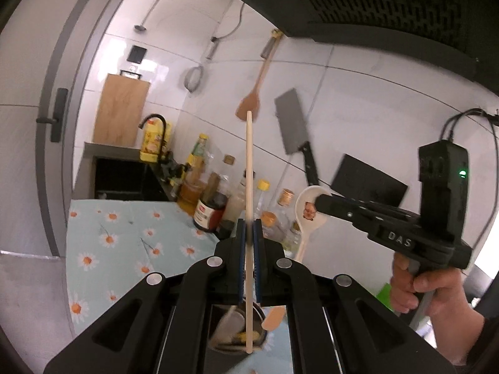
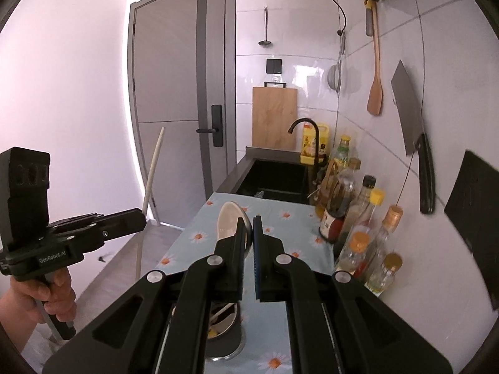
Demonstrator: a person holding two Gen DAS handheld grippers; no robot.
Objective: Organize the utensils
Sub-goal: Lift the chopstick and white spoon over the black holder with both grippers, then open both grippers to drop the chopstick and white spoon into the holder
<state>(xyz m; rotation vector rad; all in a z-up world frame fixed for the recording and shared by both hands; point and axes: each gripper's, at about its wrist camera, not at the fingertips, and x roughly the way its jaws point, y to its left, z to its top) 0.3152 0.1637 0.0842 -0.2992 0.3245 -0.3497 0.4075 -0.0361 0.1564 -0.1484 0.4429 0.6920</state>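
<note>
My left gripper is shut on a pale chopstick that stands upright between its blue pads; it also shows in the right wrist view. My right gripper is shut on a cream spoon with a small cartoon print, seen in the left wrist view held up to the right. Both are raised above a metal utensil holder on the counter, which holds an orange spatula and other pieces.
The counter has a blue daisy-print cloth. Several sauce and oil bottles line the tiled wall. A cleaver, wooden spatula, strainer and ladle hang on the wall. A black sink and cutting board are beyond.
</note>
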